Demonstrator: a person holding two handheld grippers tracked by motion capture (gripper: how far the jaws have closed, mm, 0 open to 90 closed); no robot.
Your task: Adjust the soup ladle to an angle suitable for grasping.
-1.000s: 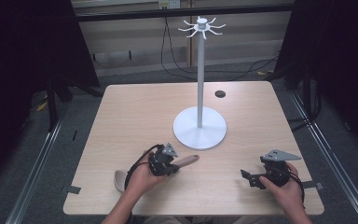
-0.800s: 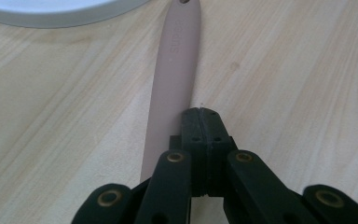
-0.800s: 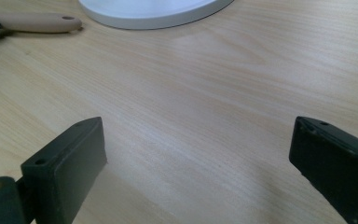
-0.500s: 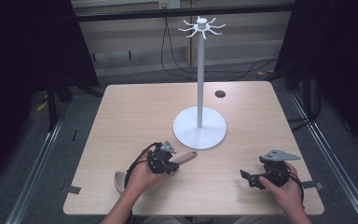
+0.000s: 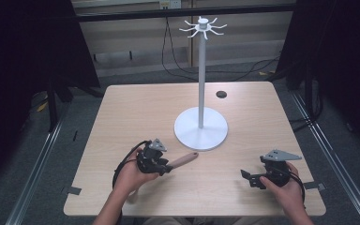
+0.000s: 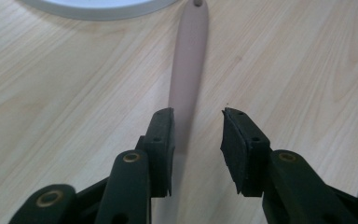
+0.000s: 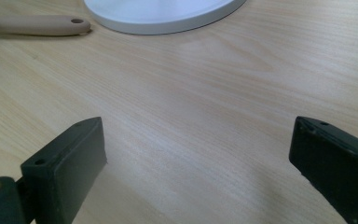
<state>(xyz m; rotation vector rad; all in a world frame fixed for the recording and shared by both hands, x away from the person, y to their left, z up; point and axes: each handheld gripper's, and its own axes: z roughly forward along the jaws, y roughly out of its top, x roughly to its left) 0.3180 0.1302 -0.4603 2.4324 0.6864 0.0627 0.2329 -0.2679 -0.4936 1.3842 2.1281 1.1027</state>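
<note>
A pinkish-beige utensil handle (image 5: pixel 183 160) lies flat on the wooden table, its holed tip pointing at the white stand's round base (image 5: pixel 200 130). My left gripper (image 5: pixel 165 167) hovers over the handle's near part. Its jaws have just been opening. In the left gripper view they stand apart, with the handle (image 6: pixel 189 70) running on the tabletop below the left gripper (image 6: pixel 196 135), partly under one pad and not pressed. The utensil's other end is hidden by the hand. My right gripper (image 5: pixel 246 177) rests low at the front right, jaws wide open over bare wood (image 7: pixel 198 158).
The tall white stand (image 5: pixel 200 70), topped by a ring of hooks, rises from its base at the table's middle. A small dark hole (image 5: pixel 221 94) sits at the back right. The base rim (image 7: pixel 163 14) and the handle tip (image 7: pixel 37 25) lie ahead of the right gripper.
The left gripper's jaws have parted and let go of the handle, and that hand has shifted slightly up and towards the stand. The right hand has kept still.
</note>
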